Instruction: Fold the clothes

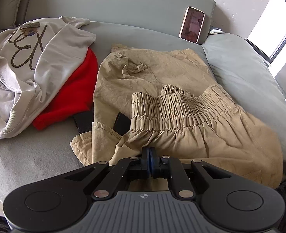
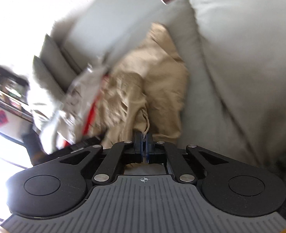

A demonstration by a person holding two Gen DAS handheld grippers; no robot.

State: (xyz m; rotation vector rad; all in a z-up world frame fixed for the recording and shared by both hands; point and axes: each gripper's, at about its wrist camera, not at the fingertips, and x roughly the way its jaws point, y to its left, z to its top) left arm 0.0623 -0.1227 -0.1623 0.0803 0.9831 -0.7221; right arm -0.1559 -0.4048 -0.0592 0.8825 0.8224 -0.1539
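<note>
where the khaki trousers [image 1: 162,89] lie spread over the grey sofa seat [image 1: 36,155], their right edge falls just short of the seat's rounded side and their near edge hangs at the front lip. open cushion shows only in a strip at the front left and along the back. left of the trousers a cream sweatshirt [image 1: 26,64] lies heaped on a red garment [image 1: 75,89], the red nearly touching the khaki. a phone [image 1: 191,24] leans upright against the backrest [image 1: 123,2] beyond the trousers.

the left gripper [image 1: 150,151] points level along the seat, its blue pads pressed together on the khaki cloth just below the gathered elastic waistband [image 1: 181,106]. the right gripper [image 2: 143,136] views the scene rolled steeply to one side and blurred; its pads sit close together, pinching a khaki fold with a thin cord at the tips.

brown cursive lettering runs across the sweatshirt's chest, seemingly "et", though i cannot read it with certainty. a small patch above it is too small to read.
</note>
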